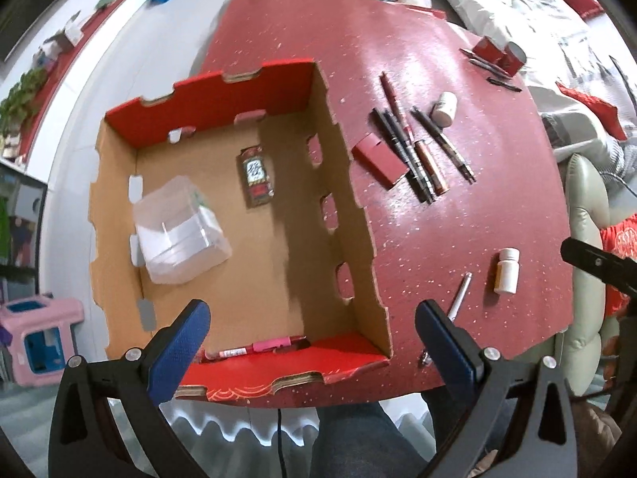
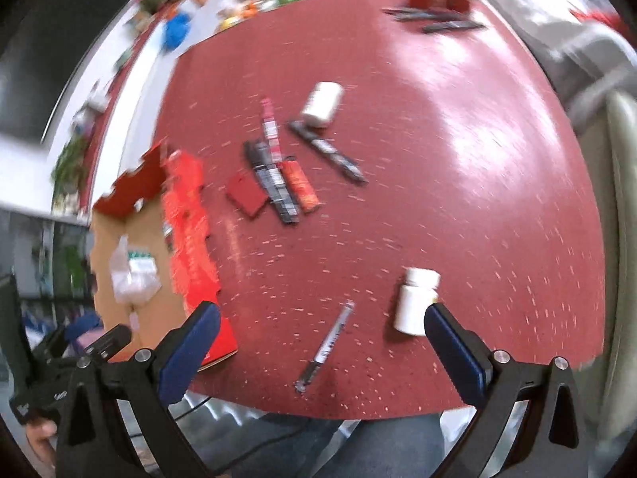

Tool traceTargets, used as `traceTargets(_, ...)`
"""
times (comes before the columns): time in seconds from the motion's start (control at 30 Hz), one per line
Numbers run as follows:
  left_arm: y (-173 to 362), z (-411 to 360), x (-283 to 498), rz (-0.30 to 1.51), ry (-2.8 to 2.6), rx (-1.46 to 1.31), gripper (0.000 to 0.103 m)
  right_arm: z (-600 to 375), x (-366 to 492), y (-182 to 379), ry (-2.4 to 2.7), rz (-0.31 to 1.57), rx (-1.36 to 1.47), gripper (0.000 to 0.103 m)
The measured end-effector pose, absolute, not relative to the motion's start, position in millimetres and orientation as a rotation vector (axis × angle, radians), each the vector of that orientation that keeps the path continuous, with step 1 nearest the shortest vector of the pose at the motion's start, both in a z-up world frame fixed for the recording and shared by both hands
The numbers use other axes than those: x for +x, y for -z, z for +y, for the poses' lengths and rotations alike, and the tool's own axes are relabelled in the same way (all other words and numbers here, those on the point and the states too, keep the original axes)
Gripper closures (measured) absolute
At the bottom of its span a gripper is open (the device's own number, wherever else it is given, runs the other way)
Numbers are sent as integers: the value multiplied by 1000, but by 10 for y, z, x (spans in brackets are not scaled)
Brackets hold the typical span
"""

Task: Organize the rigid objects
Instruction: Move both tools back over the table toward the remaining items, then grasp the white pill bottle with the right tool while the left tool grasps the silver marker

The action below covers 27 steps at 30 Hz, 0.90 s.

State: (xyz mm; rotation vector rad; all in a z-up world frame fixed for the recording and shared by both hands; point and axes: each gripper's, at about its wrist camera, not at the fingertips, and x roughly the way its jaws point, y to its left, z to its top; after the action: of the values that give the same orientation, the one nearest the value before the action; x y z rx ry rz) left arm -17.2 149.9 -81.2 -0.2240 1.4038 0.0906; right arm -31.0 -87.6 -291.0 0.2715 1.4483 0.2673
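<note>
Over box (image 1: 223, 215), left gripper (image 1: 312, 342) wide, empty

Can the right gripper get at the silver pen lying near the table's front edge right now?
Probably yes. The right gripper has its jaws open and empty, and the silver pen lies between them on bare table, apart from the white bottle.

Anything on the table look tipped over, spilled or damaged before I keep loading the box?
Nothing spilled or visibly damaged. Both white bottles lie on their sides, caps on: one near the silver pen, one by the pen pile. The pens lie loose and crisscrossed beside the box.
</note>
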Motion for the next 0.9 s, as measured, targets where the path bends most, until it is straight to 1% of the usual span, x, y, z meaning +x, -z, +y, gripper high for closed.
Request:
traceTargets(0.23, 882, 1153, -139, 1457, 23, -116, 0, -1346, -568, 3401, -127, 1597, 426, 0)
traceTargets(0.47, 890, 421, -75, 1451, 258, 44, 0, -1553, -771, 3584, -68, 1660, 421, 0)
traceTargets(0.57, 987, 32, -64, 1467, 330, 118, 0, -1635, -812, 3653, -59, 1687, 396, 0)
traceTargets(0.7, 1336, -362, -20, 1508, 308, 207, 0, -1750, -786, 3723, -62, 1708, 356, 0)
traceTargets(0.8, 1663, -518, 11, 1547, 251, 266, 0, -1840, -761, 3782, -70, 1730, 329, 0)
traceTargets(0.9, 1911, -580, 7, 1580, 227, 257, 0, -1886, -752, 3827, -93, 1748, 294, 0)
